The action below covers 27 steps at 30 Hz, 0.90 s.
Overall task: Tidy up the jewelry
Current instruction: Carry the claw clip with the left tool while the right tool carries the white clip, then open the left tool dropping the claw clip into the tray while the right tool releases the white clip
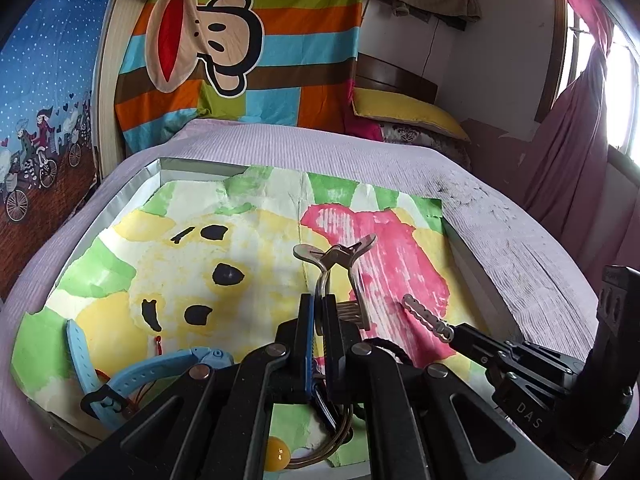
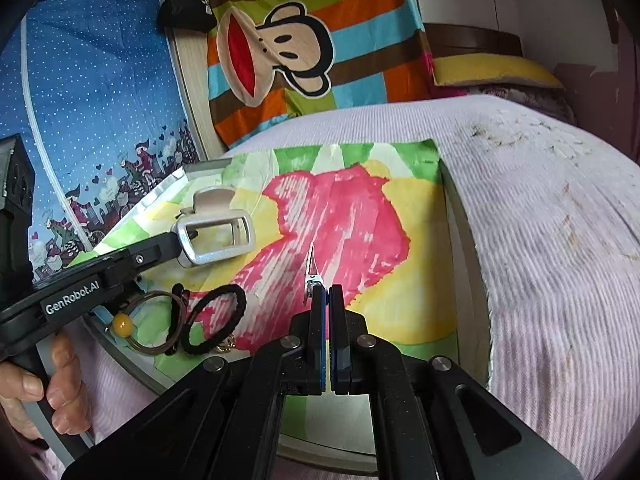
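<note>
1. The silver claw clip (image 1: 336,276) is clamped between the fingers of the left hand-held gripper (image 1: 319,312), raised above the painted paper (image 1: 248,248). In the right wrist view its open rectangular frame (image 2: 216,236) sticks out to the right of the gripper tip.
2. The slim metal hair clip (image 1: 428,317) is pinched at its near end by the right hand-held gripper (image 2: 327,294), whose fingers stand almost closed on it. The clip points away from the gripper, over the pink patch of the paper.
3. A black hair tie (image 2: 214,319) lies on the paper at the near left, just beside a brown hair tie with a yellow bead (image 2: 122,326). A small gold piece (image 2: 226,347) sits at the near edge of the black tie; what it is cannot be told.
4. A blue watch (image 1: 132,376) with a rubber strap lies at the near left of the paper in the left wrist view, with thin red cord (image 1: 159,345) beside it.
5. The painted paper, showing a yellow animal face with green and pink patches, lines a shallow tray (image 1: 156,168) with a pale rim.
6. The tray rests on a bed covered by a lilac ribbed spread (image 2: 540,240).
7. At the far end hang a striped monkey-print cloth (image 1: 248,40) and a blue dotted cloth (image 2: 100,92); a yellow pillow (image 1: 404,114) lies to the far right.
</note>
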Each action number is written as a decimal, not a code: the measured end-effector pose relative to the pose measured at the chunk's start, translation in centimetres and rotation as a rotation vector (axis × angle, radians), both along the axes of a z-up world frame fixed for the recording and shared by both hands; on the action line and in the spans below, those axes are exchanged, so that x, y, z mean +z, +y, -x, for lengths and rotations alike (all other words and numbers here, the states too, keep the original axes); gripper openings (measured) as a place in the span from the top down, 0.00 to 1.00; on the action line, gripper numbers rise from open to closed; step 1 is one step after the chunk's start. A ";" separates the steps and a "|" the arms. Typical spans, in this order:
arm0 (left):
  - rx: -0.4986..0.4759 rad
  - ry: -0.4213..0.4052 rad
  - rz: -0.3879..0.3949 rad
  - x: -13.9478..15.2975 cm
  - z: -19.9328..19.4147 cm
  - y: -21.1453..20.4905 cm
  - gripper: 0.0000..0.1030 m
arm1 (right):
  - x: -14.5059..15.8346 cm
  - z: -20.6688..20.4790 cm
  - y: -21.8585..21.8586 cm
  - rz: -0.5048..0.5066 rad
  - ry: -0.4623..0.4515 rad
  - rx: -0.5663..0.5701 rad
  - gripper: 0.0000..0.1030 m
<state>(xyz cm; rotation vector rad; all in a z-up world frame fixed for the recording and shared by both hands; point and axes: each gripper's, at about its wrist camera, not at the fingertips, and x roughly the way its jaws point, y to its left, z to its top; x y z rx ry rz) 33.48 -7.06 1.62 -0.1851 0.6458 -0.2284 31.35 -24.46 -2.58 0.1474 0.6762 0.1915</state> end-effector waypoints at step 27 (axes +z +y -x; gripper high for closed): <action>0.010 0.027 -0.046 0.0 0.7 0.6 0.91 | -0.3 0.8 0.3 0.028 0.013 0.016 0.98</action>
